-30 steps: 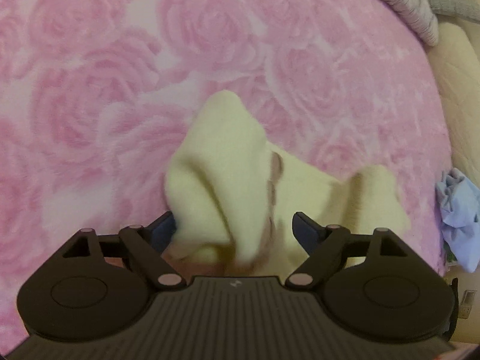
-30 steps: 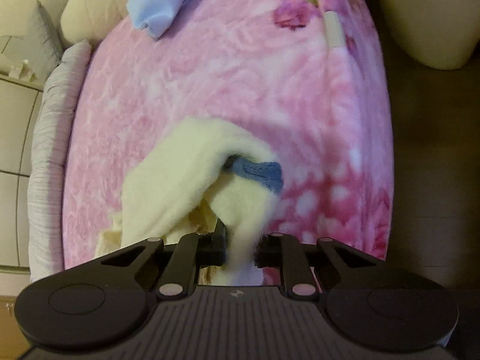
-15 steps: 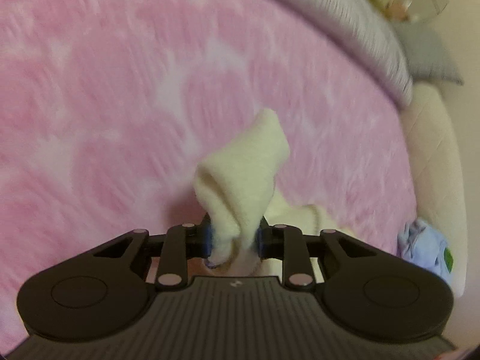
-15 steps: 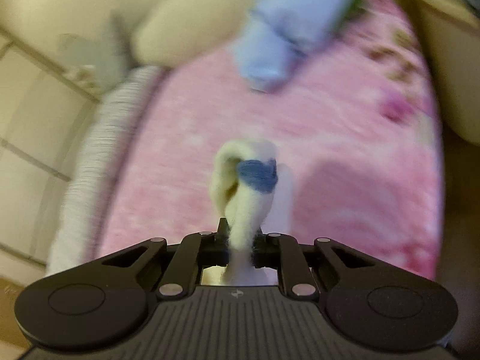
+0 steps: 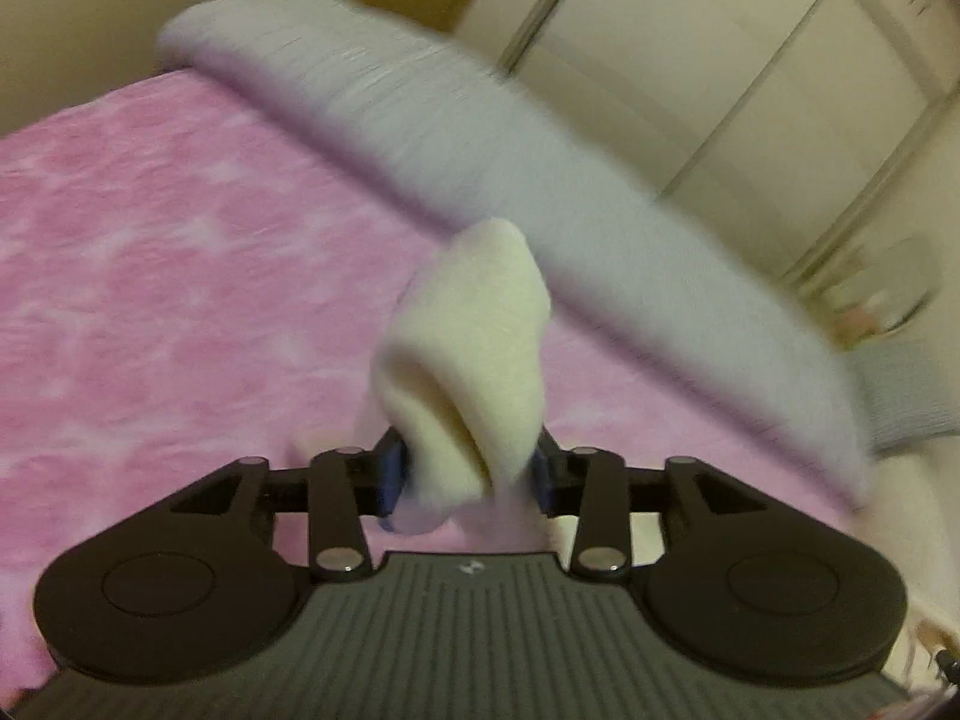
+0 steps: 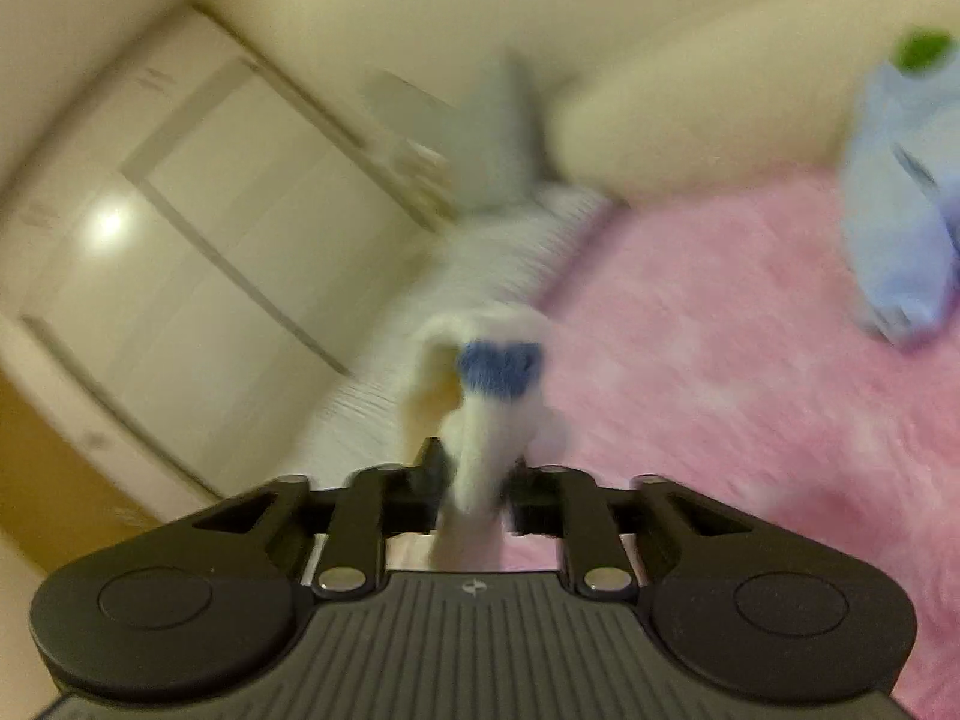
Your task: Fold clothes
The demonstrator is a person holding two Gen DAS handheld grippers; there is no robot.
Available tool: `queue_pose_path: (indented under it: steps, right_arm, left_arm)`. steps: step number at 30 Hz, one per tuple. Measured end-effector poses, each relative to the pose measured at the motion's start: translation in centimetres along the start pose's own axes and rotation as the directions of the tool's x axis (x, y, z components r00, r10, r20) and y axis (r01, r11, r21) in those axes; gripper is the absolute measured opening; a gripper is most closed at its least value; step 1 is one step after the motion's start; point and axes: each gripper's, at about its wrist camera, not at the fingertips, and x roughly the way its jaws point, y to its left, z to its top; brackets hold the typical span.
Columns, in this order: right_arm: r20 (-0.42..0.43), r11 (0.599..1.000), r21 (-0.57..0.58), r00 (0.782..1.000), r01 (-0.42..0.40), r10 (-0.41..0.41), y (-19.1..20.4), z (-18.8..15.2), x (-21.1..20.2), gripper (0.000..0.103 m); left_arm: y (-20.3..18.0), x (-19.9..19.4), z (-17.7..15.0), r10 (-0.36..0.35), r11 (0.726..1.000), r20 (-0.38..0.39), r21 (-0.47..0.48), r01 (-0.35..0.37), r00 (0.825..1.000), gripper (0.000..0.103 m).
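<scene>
A pale yellow fleece garment (image 5: 474, 354) is pinched in my left gripper (image 5: 465, 468), which is shut on a bunched fold held above the pink floral blanket (image 5: 150, 276). In the right wrist view the same yellow garment (image 6: 480, 444), with a blue patch (image 6: 498, 369) at its edge, is clamped in my right gripper (image 6: 474, 483), also shut. Both views are blurred. The rest of the garment hangs below, out of sight.
A grey-white striped bolster (image 5: 540, 180) runs along the bed's far edge. Cream wardrobe doors (image 5: 750, 60) stand behind it. A light blue garment (image 6: 900, 210) lies on the blanket (image 6: 750, 360) by a cream cushion (image 6: 690, 126).
My left gripper closed on the yellow garment. Both grippers lifted it off the blanket and tilted up, so the bolster and wardrobe now show.
</scene>
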Motion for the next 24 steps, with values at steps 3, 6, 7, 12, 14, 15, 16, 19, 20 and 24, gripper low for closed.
queue_pose_path:
  steps: [3, 6, 7, 12, 14, 15, 16, 19, 20, 24]
  right_arm:
    - [-0.135, 0.979, 0.047, 0.972, 0.199, -0.191, -1.9, -1.8, 4.3, 0.046]
    - [-0.287, 0.97, 0.022, 0.931, 0.24, -0.224, -3.4, -6.0, 5.4, 0.047]
    - [-0.337, 0.974, -0.007, 0.916, 0.228, -0.217, -3.7, -7.8, 5.3, 0.047]
    - [-0.629, 0.975, -0.213, 0.754, 0.064, -0.187, -1.5, -19.0, 4.2, 0.049]
    - [-0.696, 0.948, -0.312, 0.693, -0.055, -0.188, 0.7, -23.1, 3.1, 0.049]
    - [-0.714, 0.924, -0.364, 0.672, -0.115, -0.198, 2.0, -25.0, 2.4, 0.048]
    - [-0.716, 0.895, -0.414, 0.667, -0.165, -0.208, 3.2, -26.4, 1.7, 0.048]
    - [-0.722, 0.822, -0.492, 0.663, -0.288, -0.2, 6.4, -29.3, 0.3, 0.048]
    - [-0.728, 0.805, -0.498, 0.66, -0.322, -0.186, 7.4, -29.9, 0.0, 0.048]
    - [-0.737, 0.766, -0.518, 0.653, -0.38, -0.175, 10.2, -31.8, 1.2, 0.062]
  left_arm:
    - [2.0, 2.2, -2.4, 0.046, 0.999, -0.097, 0.012, -0.045, 0.994, 0.038]
    - [3.4, 3.0, -6.0, 0.082, 0.996, -0.181, 0.057, -0.073, 0.98, 0.039]
    - [3.9, 3.1, -7.1, 0.085, 0.995, -0.211, 0.062, -0.073, 0.974, 0.039]
    - [5.3, 3.8, -13.3, 0.077, 0.997, -0.34, 0.05, -0.064, 0.937, 0.039]
    - [5.8, 4.3, -15.0, 0.094, 0.994, -0.377, 0.085, -0.067, 0.922, 0.04]
    - [5.8, 4.5, -15.9, 0.122, 0.99, -0.396, 0.119, -0.08, 0.91, 0.04]
    - [5.7, 4.7, -16.9, 0.155, 0.983, -0.414, 0.157, -0.098, 0.897, 0.04]
    - [5.8, 5.1, -18.7, 0.218, 0.963, -0.447, 0.242, -0.117, 0.868, 0.043]
    - [5.9, 5.0, -19.0, 0.215, 0.964, -0.453, 0.239, -0.115, 0.865, 0.044]
    - [6.1, 4.7, -19.9, 0.183, 0.975, -0.468, 0.198, -0.1, 0.864, 0.048]
